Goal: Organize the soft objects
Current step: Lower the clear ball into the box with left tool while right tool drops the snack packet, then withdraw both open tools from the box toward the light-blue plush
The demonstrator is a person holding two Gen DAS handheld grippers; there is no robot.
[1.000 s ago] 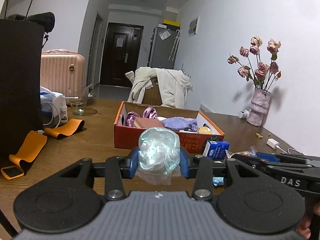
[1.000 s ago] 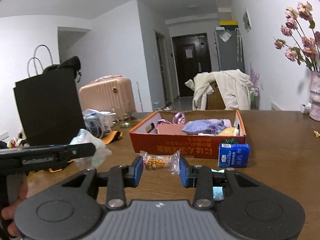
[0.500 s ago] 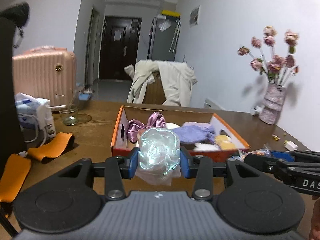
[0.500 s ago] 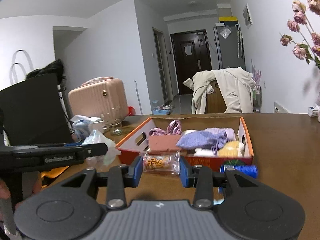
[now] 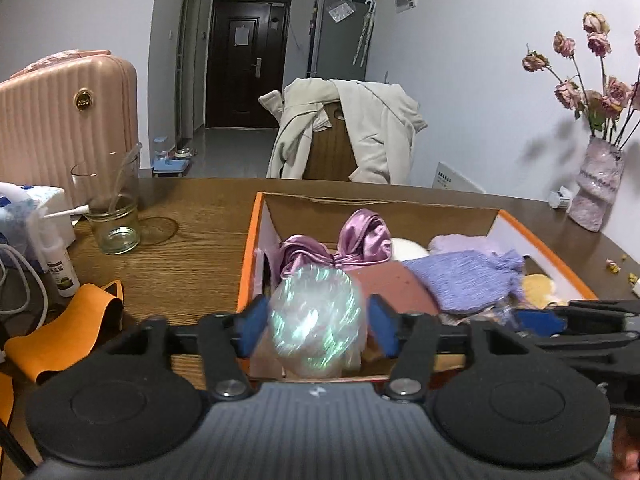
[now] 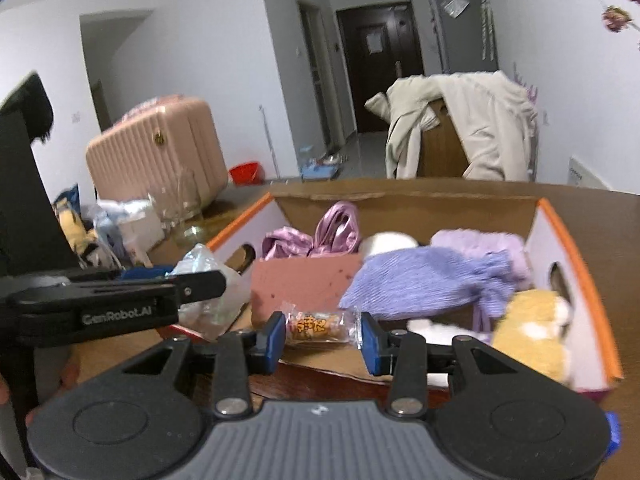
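My left gripper [image 5: 316,326] is shut on a crumpled iridescent clear plastic bag [image 5: 316,320], held over the front left corner of the orange cardboard box [image 5: 250,248]. My right gripper [image 6: 322,336] is shut on a small wrapped snack packet [image 6: 318,326], held just above the box's front edge [image 6: 600,320]. The box holds purple satin scrunchies [image 5: 352,244], a lavender knit pouch [image 5: 464,276], a pink flat piece [image 6: 300,284], a yellow plush [image 6: 532,332] and a white soft thing [image 6: 386,242]. The left gripper also shows in the right wrist view [image 6: 192,284].
On the wooden table [image 5: 192,208] stand a glass jar [image 5: 114,216], a small spray bottle [image 5: 58,264], orange bands [image 5: 68,332] and a white tissue pack [image 5: 24,212]. A flower vase [image 5: 596,196] stands far right. A pink suitcase [image 5: 68,120] and a coat-draped chair [image 5: 344,128] stand behind.
Both grippers have moved forward and up with their loads, from in front of the box to over its front edge. The blue carton has left both views.
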